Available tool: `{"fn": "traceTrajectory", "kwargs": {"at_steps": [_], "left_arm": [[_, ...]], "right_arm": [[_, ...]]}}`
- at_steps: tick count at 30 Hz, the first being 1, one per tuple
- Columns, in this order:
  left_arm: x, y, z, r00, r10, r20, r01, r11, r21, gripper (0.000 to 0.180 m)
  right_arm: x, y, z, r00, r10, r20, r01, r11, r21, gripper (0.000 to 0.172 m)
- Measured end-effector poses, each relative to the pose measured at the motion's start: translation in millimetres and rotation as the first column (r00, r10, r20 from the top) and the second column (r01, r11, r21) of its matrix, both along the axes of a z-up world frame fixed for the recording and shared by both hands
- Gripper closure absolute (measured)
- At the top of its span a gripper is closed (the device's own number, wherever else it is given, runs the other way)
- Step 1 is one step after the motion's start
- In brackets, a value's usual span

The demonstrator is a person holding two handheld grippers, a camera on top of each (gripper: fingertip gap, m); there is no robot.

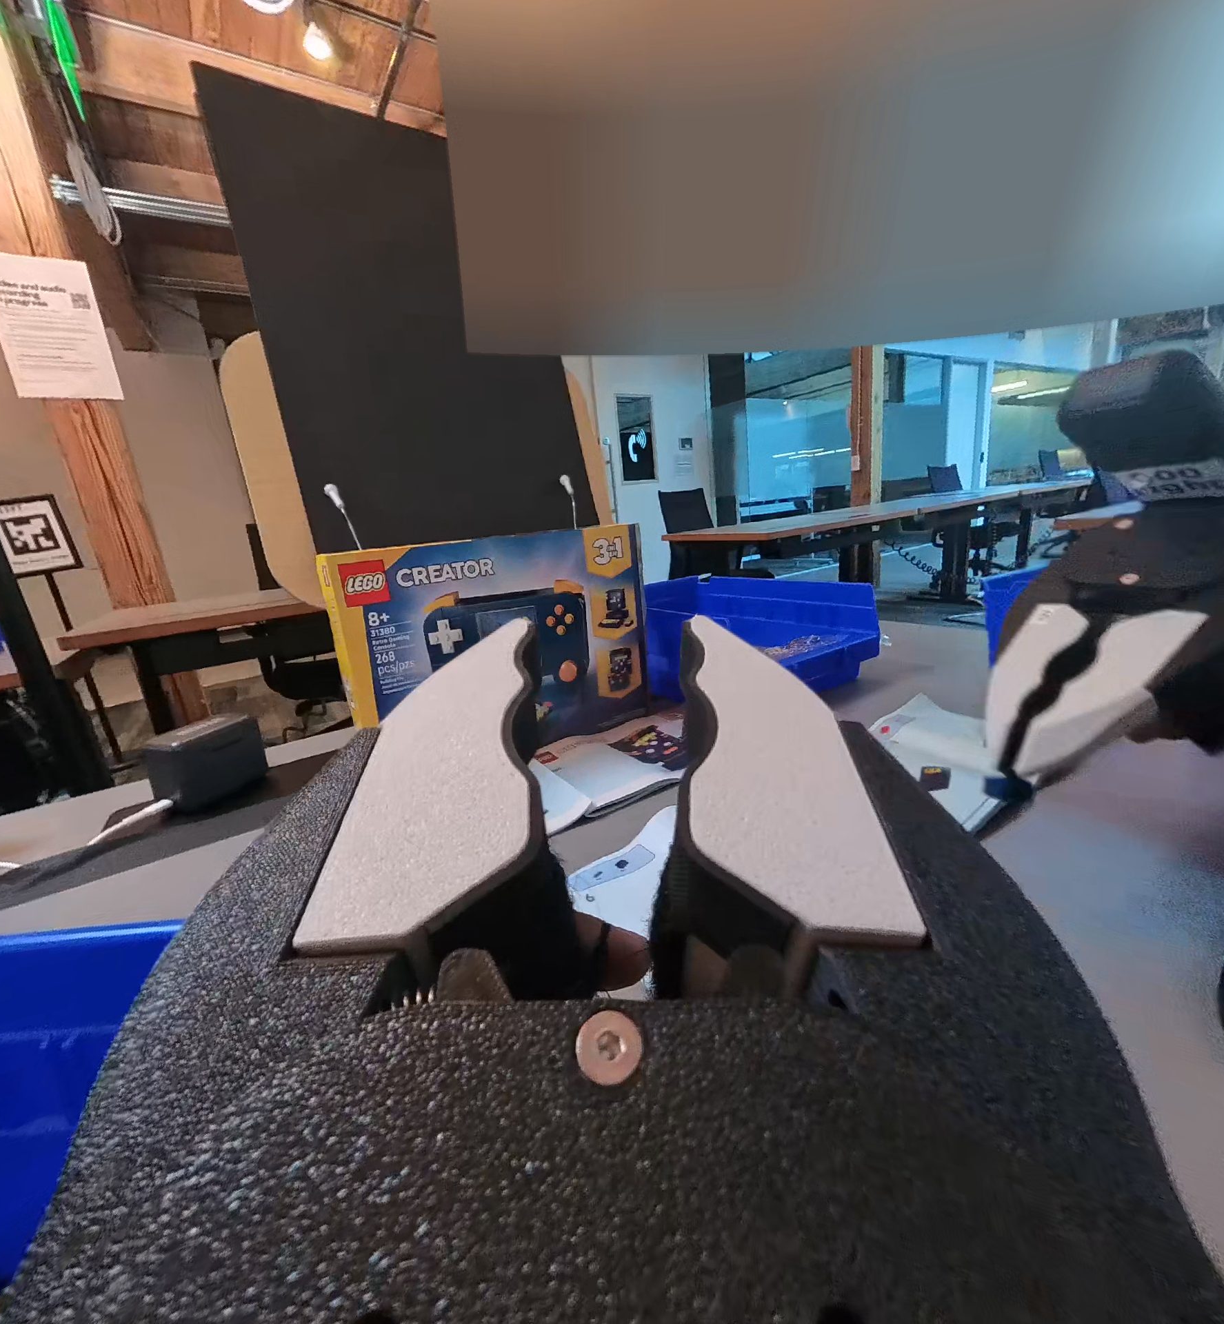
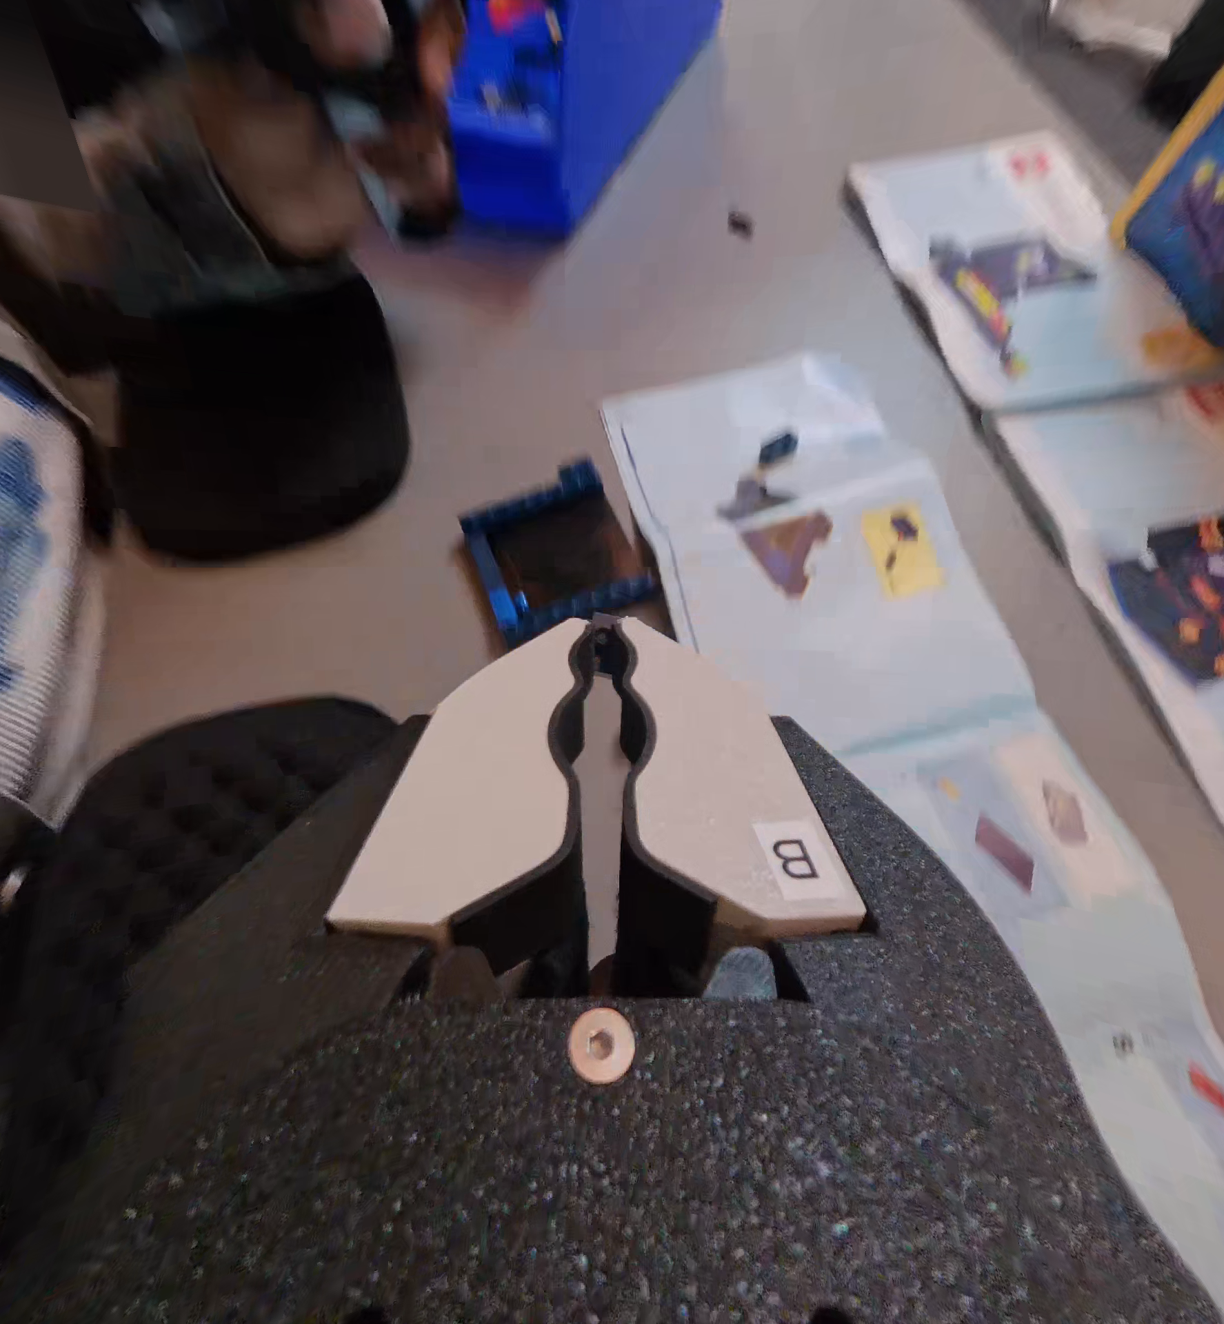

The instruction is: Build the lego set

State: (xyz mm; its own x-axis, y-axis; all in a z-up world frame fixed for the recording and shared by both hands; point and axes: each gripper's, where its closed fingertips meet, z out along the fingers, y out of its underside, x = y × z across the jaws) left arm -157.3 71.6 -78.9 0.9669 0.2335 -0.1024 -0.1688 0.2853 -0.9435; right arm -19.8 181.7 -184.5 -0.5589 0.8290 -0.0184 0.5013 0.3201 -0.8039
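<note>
My left tongs [image 1: 605, 637] stand open, empty. My right tongs [image 2: 605, 630] pinch a small dark brick [image 2: 607, 622] above the square blue brick frame [image 2: 558, 544]; I keep that grip level.

gripper body [image 1: 594, 1146]: rough black plastic | box [image 1: 480, 630]: glossy card | booklets [image 2: 845, 573]: paper

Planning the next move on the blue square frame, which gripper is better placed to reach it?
Right gripper: it hovers just by the blue frame, pinching a small blue piece. The left gripper is open, empty, facing the box.
</note>
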Motion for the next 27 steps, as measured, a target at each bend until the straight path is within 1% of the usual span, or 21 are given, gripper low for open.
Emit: {"fn": "traceTrajectory", "kwargs": {"at_steps": [2,5,6,8,10,12,14,17,18,20,21,22,25,27], "left_arm": [[3,2,-2,1.0,0.002,-0.028,-0.002,1.0,-0.018,0.144],[6,5,-4,0.999,-0.003,-0.052,0.001,0.999,-0.039,0.144],[7,6,-5,0.998,-0.003,-0.055,0.001,0.999,-0.045,0.144],[7,7,-6,0.998,0.003,-0.059,-0.006,0.999,-0.049,0.144],[4,6,-6,0.998,0.022,-0.052,-0.024,0.999,-0.047,0.144],[-1,-1,1,0.997,0.064,-0.052,-0.064,0.998,-0.004,0.145],[-6,-10,9,0.991,0.112,-0.066,-0.109,0.993,0.049,0.146],[-12,-19,15,0.983,0.163,-0.085,-0.156,0.984,0.089,0.147],[-14,-21,16,0.982,0.169,-0.083,-0.161,0.982,0.098,0.147],[-15,-22,17,0.983,0.167,-0.069,-0.16,0.982,0.104,0.147],[-16,-21,16,0.985,0.163,-0.061,-0.156,0.982,0.103,0.147],[-15,-21,16,0.986,0.158,-0.057,-0.151,0.983,0.102,0.147],[-14,-20,16,0.986,0.156,-0.065,-0.149,0.984,0.099,0.147],[-14,-20,16,0.983,0.164,-0.08,-0.156,0.983,0.094,0.147]], "right_arm": [[12,2,-17,0.999,-0.02,0.038,0.017,0.998,0.065,0.168],[20,3,-26,0.999,-0.041,0.035,0.036,0.992,0.125,0.167],[18,-1,-25,0.999,-0.028,0.021,0.025,0.991,0.13,0.167],[4,-13,-11,0.999,0.006,-0.033,-0.002,0.993,0.12,0.168],[-24,-31,8,0.994,0.053,-0.101,-0.044,0.995,0.09,0.168],[-54,-55,12,0.985,0.136,-0.104,-0.128,0.988,0.086,0.168],[-81,-79,-2,0.973,0.22,-0.07,-0.212,0.972,0.104,0.168],[-103,-105,-39,0.948,0.315,0.04,-0.317,0.936,0.151,0.167],[-106,-109,-48,0.943,0.327,0.065,-0.334,0.927,0.171,0.167],[-108,-111,-56,0.942,0.327,0.082,-0.337,0.919,0.203,0.168],[-107,-110,-56,0.944,0.32,0.08,-0.33,0.921,0.209,0.165],[-106,-108,-55,0.946,0.316,0.078,-0.325,0.924,0.203,0.154],[-98,-106,-48,0.948,0.312,0.066,-0.319,0.935,0.153,0.143],[-91,-99,-36,0.953,0.298,0.044,-0.302,0.944,0.13,0.134]]}}
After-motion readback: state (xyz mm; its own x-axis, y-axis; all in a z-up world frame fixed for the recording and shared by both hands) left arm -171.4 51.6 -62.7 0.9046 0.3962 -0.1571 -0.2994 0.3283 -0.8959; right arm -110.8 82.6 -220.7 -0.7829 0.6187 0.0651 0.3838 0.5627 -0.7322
